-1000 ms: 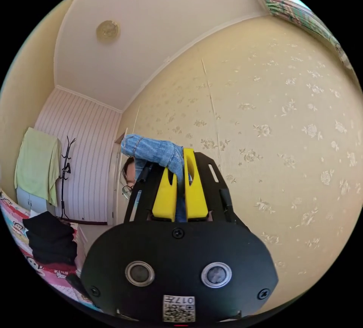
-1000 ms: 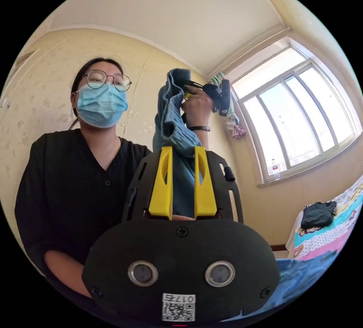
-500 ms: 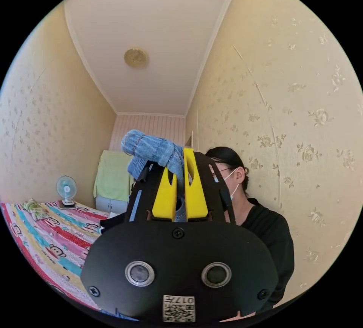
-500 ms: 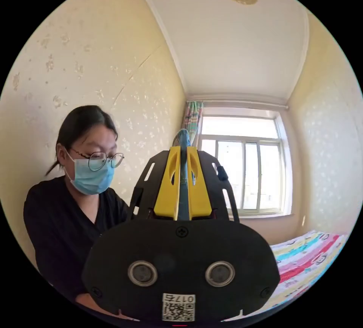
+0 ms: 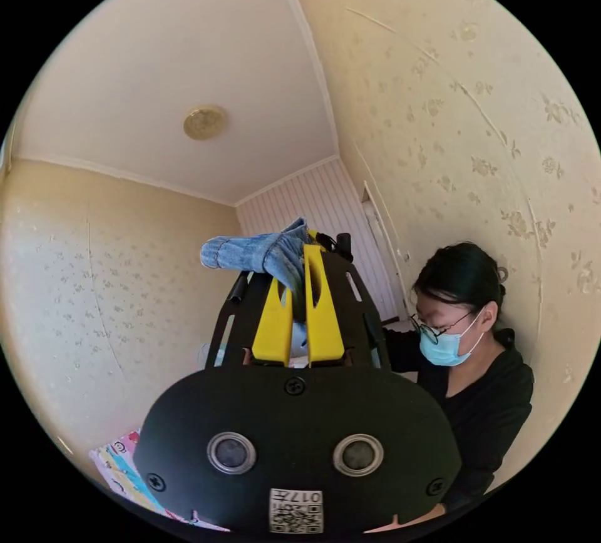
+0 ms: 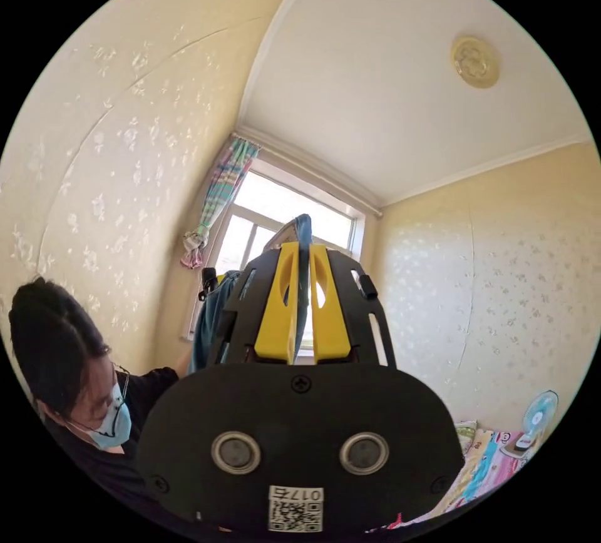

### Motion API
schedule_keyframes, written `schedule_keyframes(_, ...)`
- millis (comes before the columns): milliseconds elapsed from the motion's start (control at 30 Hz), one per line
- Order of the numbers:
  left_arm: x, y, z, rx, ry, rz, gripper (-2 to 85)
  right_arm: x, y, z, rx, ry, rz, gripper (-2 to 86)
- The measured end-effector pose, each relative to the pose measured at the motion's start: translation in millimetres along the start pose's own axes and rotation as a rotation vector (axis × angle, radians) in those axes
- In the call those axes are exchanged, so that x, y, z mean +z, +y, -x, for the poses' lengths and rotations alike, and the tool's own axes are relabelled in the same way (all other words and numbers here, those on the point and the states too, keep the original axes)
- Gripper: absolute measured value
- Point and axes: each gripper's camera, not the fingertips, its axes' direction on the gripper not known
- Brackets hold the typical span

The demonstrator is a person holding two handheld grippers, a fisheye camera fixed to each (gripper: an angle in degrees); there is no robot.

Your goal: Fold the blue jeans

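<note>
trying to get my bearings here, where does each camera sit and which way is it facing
Left gripper view: rides on the left gripper, tilted up at the ceiling lamp; its jaws pinch the jeans; the person shows at right.
Right gripper view: rides on the right gripper, tilted up toward the window; its jaws pinch the jeans; the person at lower left.
Shared: jeans, ceiling lamp, person, a strip of patterned bedsheet.

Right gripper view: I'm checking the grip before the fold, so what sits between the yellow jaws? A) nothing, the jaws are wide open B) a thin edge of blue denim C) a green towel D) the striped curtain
B: the right gripper has both yellow jaws pressed close on a thin edge of the blue jeans.
</note>
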Motion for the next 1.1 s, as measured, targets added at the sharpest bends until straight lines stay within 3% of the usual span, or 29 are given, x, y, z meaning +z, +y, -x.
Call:
schedule_keyframes(200, 43, 0, 53, -0.104, -0.074, 0.185, -0.7, 21, -21, -10, 0.082, 0.16, 0.028, 2.6)
schedule_keyframes(333, 65, 29, 93, -0.222, -0.23, 0.299, -0.7, 35, -25, -21, 0.097, 0.253, 0.087, 2.8)
schedule_keyframes(567, 73, 48, 86, -0.187, -0.216, 0.301, -0.8, 26, -44, -2, 0.06, 0.288, 0.109, 2.8)
schedule_keyframes(700, 56, 45, 53, -0.157, -0.194, 0.178, -0.8, 4, -66, 32, 0.0, 0.292, 0.08, 2.7)
schedule_keyframes(833, 28, 44, -2, -0.191, -0.358, -0.022, -0.7, -11, -84, 59, -0.067, 0.256, 0.054, 2.7)
schedule_keyframes(933, 8, 34, -29, -0.166, -0.354, -0.133, -0.8, -16, -103, 74, -0.106, 0.239, 0.064, 2.6)
schedule_keyframes(1100, -10, 11, -17, -0.194, -0.301, -0.109, -0.8, -18, -127, 66, -0.103, 0.222, 0.06, 2.5)
